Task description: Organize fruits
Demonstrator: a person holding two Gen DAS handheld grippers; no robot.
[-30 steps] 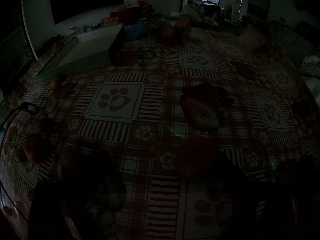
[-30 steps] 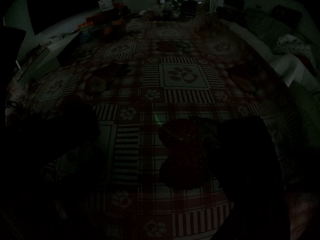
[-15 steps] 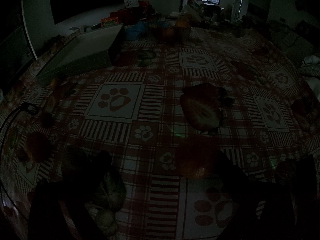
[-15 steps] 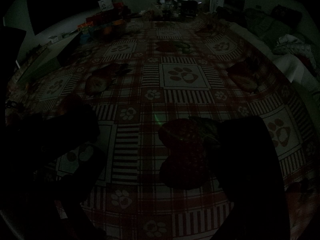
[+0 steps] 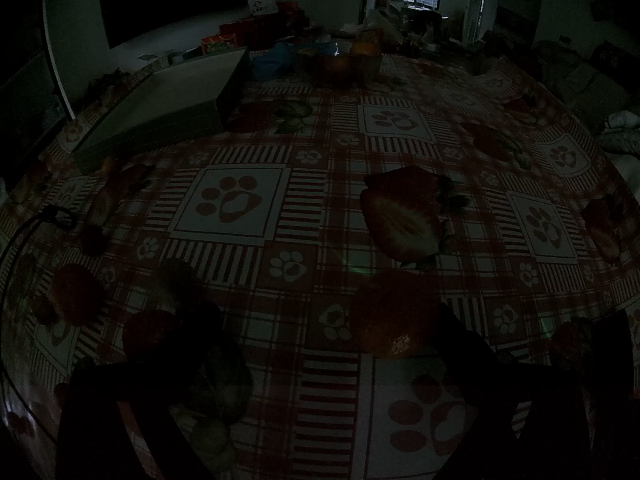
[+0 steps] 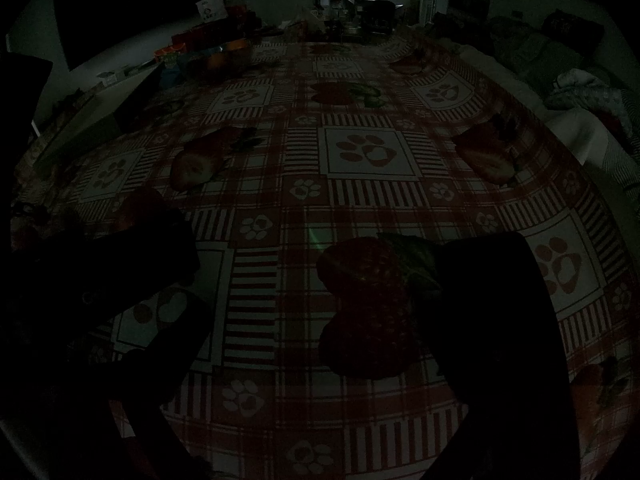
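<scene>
Orange (image 5: 394,312), dim and round, lies on the table (image 5: 312,384) in the left wrist view, inside the gap of the left tool (image 5: 326,320). The fingers of that tool stand wide apart, and the fruit sits close against the right-hand finger (image 5: 472,360); the darkness hides whether they touch. The checked cloth bears printed paw marks and printed strawberries. At the far end stands a bowl of oranges (image 5: 344,66), with a flat grey box (image 5: 168,108) to its left.

From the right wrist, the right tool (image 6: 340,276) hovers low over the cloth, its fingers spread and nothing between them but a printed strawberry. A dark bulk at the left, apparently the other tool, partly covers the orange (image 6: 136,208). The bowl of oranges (image 6: 216,60) shows far back on the left.
</scene>
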